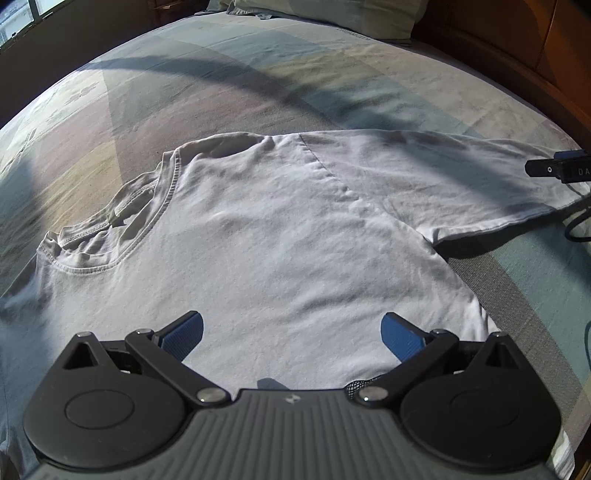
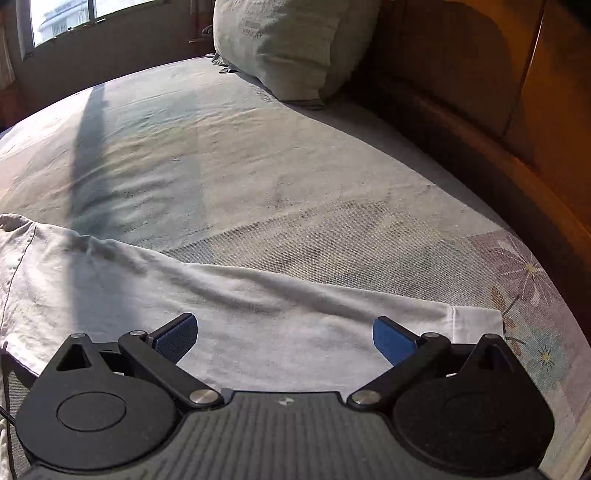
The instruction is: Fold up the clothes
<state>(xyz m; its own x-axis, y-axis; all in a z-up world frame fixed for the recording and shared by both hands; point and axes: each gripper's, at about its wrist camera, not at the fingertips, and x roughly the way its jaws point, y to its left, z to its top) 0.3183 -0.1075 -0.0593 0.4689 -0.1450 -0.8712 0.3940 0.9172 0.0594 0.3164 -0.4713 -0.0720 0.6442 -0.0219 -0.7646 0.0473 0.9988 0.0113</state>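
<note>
A white T-shirt [image 1: 280, 236] lies spread flat on the bed, its collar [image 1: 122, 218] at the left and one short sleeve [image 1: 461, 184] stretched out to the right. My left gripper [image 1: 291, 334] hovers open over the shirt's chest, nothing between its blue pads. In the right wrist view the same sleeve [image 2: 258, 314] runs across the frame, its hem [image 2: 476, 325] at the right. My right gripper [image 2: 284, 338] stands open just above that sleeve, holding nothing. Its black tip [image 1: 557, 168] shows at the right edge of the left wrist view.
The bed sheet [image 2: 280, 177] is patterned with pale blocks and flowers. A pillow [image 2: 291, 44] rests at the head of the bed. A wooden headboard [image 2: 498, 110] curves along the right side. A window [image 2: 59, 18] is at the far left. A dark cable [image 1: 576, 225] trails near the sleeve.
</note>
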